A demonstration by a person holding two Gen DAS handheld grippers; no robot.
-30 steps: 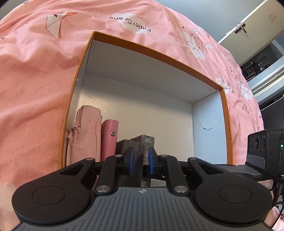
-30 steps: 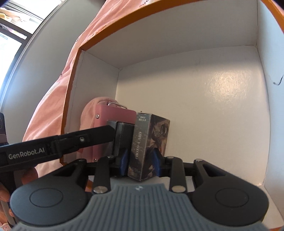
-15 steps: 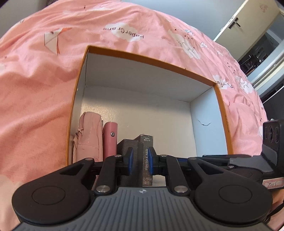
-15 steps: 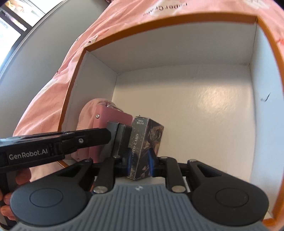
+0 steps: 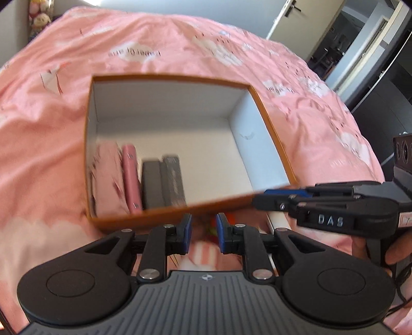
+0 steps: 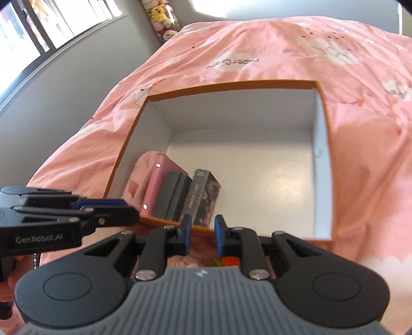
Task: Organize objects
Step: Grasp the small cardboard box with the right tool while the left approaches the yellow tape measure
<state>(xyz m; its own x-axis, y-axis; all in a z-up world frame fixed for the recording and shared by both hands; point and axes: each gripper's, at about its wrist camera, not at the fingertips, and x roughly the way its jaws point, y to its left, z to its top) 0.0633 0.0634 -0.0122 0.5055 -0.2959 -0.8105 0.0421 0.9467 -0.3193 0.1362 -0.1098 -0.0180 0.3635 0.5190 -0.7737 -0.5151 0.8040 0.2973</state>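
An orange box with white inside (image 5: 267, 128) (image 6: 323, 134) lies on the pink bed. At its left side stand a pink pouch (image 5: 105, 177) (image 6: 139, 177), a pink case (image 5: 131, 177) (image 6: 157, 188), a black box (image 5: 152, 185) (image 6: 172, 195) and a dark photo card box (image 5: 174, 180) (image 6: 203, 198), side by side. My left gripper (image 5: 203, 230) is open and empty, in front of the box's near wall. My right gripper (image 6: 201, 233) is open and empty, also in front of the near wall. Each gripper shows from the side in the other's view, the right (image 5: 283, 199) and the left (image 6: 108, 214).
The pink duvet (image 5: 180, 46) (image 6: 257, 51) with cloud prints surrounds the box. Small colourful items (image 6: 226, 261) lie on the bed under my grippers, blurred. A window and plush toys (image 6: 164, 18) are at the far left; a doorway (image 5: 334, 38) is at the far right.
Both grippers have pulled back and up out of the box. The right gripper has let go of the photo card box and the left of the black box; both stay standing inside.
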